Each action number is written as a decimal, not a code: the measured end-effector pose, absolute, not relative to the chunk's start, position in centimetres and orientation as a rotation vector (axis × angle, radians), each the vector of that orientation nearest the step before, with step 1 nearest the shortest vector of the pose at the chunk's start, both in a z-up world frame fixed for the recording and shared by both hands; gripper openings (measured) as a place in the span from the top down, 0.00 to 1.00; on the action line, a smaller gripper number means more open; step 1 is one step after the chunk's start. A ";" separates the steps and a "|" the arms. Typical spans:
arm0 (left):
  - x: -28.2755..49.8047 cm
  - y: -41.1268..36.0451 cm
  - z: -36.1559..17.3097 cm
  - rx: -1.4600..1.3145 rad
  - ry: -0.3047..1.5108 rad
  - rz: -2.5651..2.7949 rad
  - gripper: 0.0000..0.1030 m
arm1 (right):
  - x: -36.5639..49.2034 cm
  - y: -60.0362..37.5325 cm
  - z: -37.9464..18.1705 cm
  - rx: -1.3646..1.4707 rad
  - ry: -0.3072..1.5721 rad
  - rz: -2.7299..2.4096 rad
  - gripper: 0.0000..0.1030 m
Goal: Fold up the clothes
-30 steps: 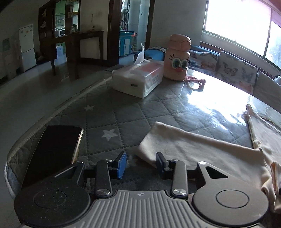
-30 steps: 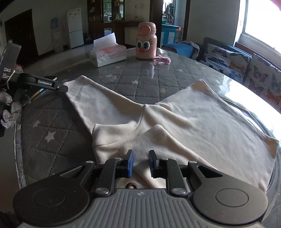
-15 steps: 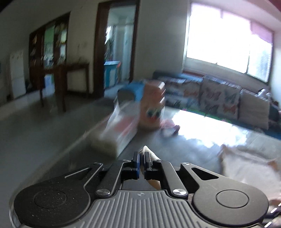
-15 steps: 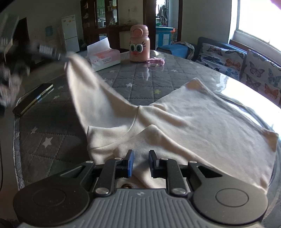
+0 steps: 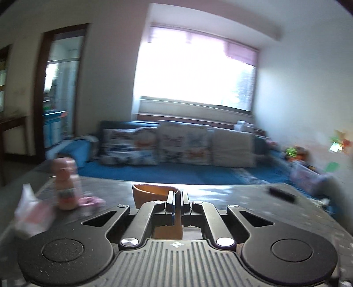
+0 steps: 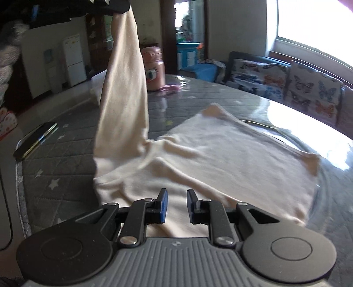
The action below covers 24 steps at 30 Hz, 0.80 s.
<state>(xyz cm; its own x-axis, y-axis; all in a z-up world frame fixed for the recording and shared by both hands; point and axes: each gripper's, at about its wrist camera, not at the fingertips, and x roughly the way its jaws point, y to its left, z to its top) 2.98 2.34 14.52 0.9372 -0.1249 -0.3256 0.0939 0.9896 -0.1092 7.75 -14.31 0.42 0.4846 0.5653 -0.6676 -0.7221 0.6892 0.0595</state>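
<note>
A cream long-sleeved garment [image 6: 231, 154] lies spread on the grey quilted table [image 6: 55, 163]. Its left sleeve [image 6: 125, 92] is pulled up high off the table. My left gripper [image 5: 177, 198] is shut on the sleeve's cuff [image 5: 154, 192], whose cream fabric shows between and below the fingers; it also appears at the top left of the right wrist view [image 6: 110, 6]. My right gripper [image 6: 176, 205] is open and empty, low over the garment's near edge.
A black phone [image 6: 36, 139] lies at the table's left edge. A pink cartoon bottle [image 6: 154, 70] and a small pink item [image 6: 169, 88] stand at the far side. A tissue pack [image 5: 33, 214] shows blurred. A sofa with butterfly cushions [image 6: 286, 84] is behind.
My left gripper shut on the sleeve cuff and lifted it high, swinging toward the right. The right gripper stayed open over the garment's near edge.
</note>
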 end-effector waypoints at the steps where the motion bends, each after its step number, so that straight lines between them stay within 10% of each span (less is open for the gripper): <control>1: 3.2 1.3 14.2 -0.082 0.348 -0.142 0.95 | 7.8 -15.1 0.6 -0.230 0.714 0.777 0.82; 13: 3.7 -8.5 8.2 0.096 0.522 -0.445 0.91 | 8.2 -22.7 0.4 -0.134 0.746 0.614 0.82; 24: 1.8 0.1 3.6 0.173 0.642 -0.292 0.82 | 7.1 -24.8 -0.1 -0.134 0.787 0.598 0.81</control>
<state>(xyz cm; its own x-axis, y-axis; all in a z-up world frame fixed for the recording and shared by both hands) 1.81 0.06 3.56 0.7619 -0.2134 -0.6116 0.3199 0.9449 0.0689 7.13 -24.79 -0.10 0.5505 0.4551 -0.6999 -0.5520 0.8274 0.1038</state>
